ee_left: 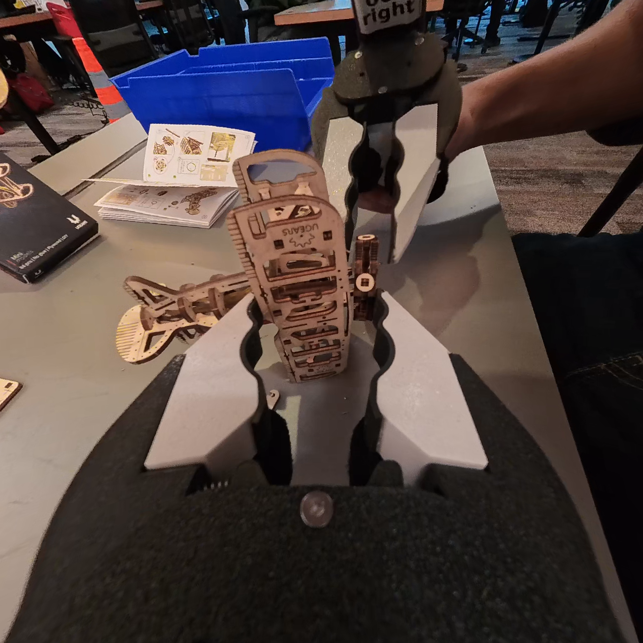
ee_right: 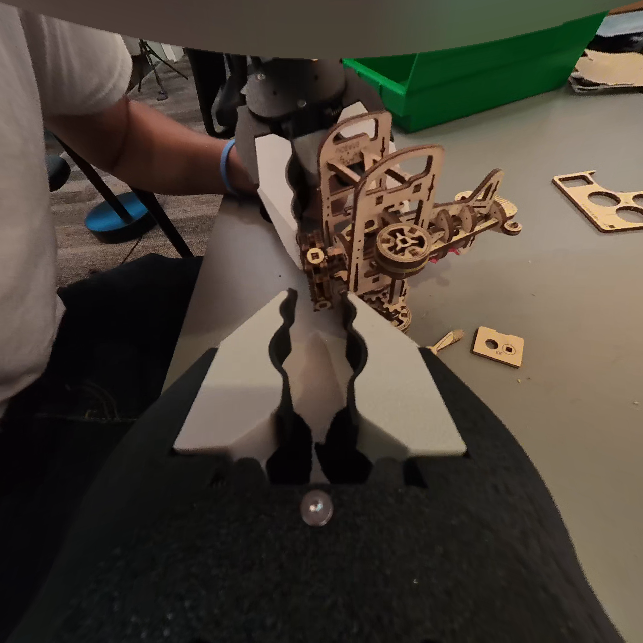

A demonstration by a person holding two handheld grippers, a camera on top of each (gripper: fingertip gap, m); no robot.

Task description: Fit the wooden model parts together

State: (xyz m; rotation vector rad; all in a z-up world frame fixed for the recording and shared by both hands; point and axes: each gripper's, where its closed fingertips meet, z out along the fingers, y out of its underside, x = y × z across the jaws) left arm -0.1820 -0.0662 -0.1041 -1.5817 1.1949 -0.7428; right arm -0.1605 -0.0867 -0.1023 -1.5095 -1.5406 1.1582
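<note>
The wooden model plane (ee_left: 306, 278) stands on its side on the grey table (ee_left: 69, 400), wings upright and tail to the left; it also shows in the right wrist view (ee_right: 393, 215). My left gripper (ee_left: 316, 302) is shut wide on it, one finger at the wing edge and one at the nose. One of its white fingers (ee_right: 275, 181) shows beyond the model. My right gripper (ee_right: 318, 295) comes from the opposite side, also seen in the left wrist view (ee_left: 372, 255). Its jaws stand narrowly open astride the propeller (ee_right: 322, 275), with a small gap on one side.
A blue bin (ee_left: 215, 94), an open instruction booklet (ee_left: 167, 201) and a black box (ee_left: 38, 226) lie behind and left. A green bin (ee_right: 469, 76), a wooden sheet with round holes (ee_right: 605, 205), a small square piece (ee_right: 497, 346) and a peg (ee_right: 447, 339) lie nearby. The table edge runs close to the person.
</note>
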